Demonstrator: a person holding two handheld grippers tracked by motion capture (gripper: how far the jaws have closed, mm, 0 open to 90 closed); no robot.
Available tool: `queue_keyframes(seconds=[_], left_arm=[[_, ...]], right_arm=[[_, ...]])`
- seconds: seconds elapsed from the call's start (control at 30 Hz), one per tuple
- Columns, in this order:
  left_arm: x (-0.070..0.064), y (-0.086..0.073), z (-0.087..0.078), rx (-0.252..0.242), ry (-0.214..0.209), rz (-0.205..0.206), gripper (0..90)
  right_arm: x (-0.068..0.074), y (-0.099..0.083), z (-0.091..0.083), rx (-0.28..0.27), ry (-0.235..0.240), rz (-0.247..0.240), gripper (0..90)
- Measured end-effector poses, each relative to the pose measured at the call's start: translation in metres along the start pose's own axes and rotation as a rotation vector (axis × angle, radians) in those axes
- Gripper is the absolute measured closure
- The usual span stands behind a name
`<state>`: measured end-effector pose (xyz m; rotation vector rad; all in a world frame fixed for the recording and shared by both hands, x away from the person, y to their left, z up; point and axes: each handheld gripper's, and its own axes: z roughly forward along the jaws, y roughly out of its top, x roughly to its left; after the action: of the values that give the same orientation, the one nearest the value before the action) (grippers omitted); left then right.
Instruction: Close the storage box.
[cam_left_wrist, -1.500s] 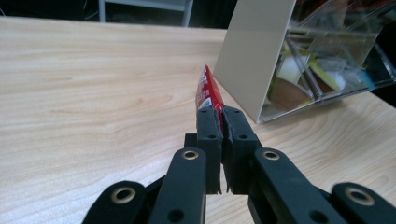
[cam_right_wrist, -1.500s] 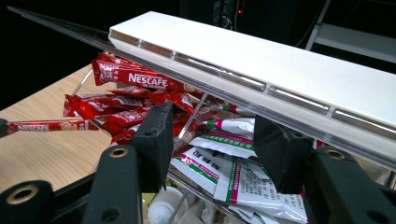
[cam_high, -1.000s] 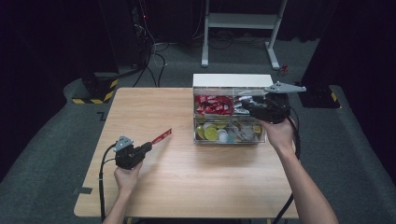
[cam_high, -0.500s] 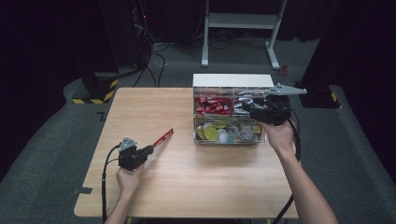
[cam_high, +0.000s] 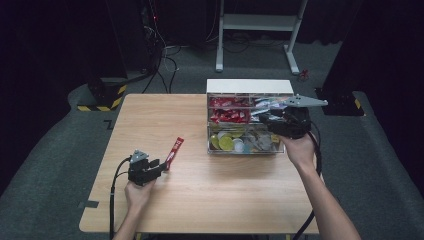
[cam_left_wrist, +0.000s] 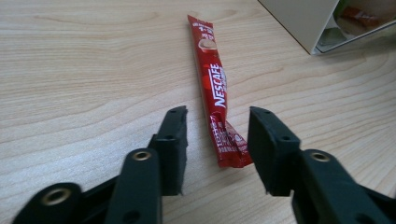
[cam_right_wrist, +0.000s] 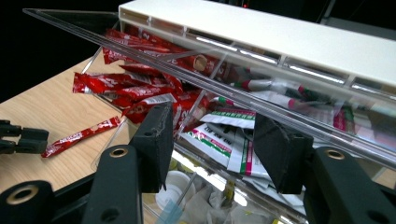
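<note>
A red Nescafe stick sachet (cam_left_wrist: 215, 88) lies flat on the wooden table (cam_high: 225, 200), left of centre (cam_high: 174, 152). My left gripper (cam_left_wrist: 217, 116) is open, low over the table, and the sachet's near end lies between its jaws without being pinched. In the high view the left gripper (cam_high: 160, 166) sits just behind that end. My right gripper (cam_high: 263, 119) is open and hovers over the clear compartment box (cam_high: 214, 150). Its jaws (cam_right_wrist: 212, 114) straddle the edge of the box's raised clear lid (cam_right_wrist: 140, 58), with red sachets (cam_right_wrist: 135, 91) below on the left.
The box has a white back (cam_high: 250, 86) and holds green-and-white sachets (cam_right_wrist: 224, 135), round capsules (cam_high: 226, 142) and other small packets. It stands at the table's far right. A white frame (cam_high: 260, 22) and cables lie on the floor beyond.
The left gripper has drawn back slightly toward the table's near edge, and the sachet now lies a little more lengthwise. The right gripper has barely moved over the box.
</note>
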<state>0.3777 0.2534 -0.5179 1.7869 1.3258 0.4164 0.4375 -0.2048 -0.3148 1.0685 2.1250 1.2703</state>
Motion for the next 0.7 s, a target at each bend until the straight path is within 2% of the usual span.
queue_keyframes(seconds=[0.17, 0.37, 0.53, 0.7], left_arm=[[0.004, -0.004, -0.006, -0.023, 0.012, -0.005, 49.2], [0.012, -0.012, -0.017, -0.054, 0.035, -0.024, 47.9], [0.018, -0.017, -0.023, -0.055, 0.089, -0.026, 46.9], [0.020, -0.020, -0.023, -0.034, 0.138, -0.006, 46.8]], right_arm=[[0.001, -0.004, 0.000, 0.004, 0.005, 0.003, 47.8], [0.002, -0.009, 0.000, 0.013, 0.009, 0.003, 47.7], [0.003, -0.011, 0.001, 0.017, 0.008, 0.003, 47.7], [0.003, -0.013, 0.002, 0.021, 0.008, 0.000, 47.7]])
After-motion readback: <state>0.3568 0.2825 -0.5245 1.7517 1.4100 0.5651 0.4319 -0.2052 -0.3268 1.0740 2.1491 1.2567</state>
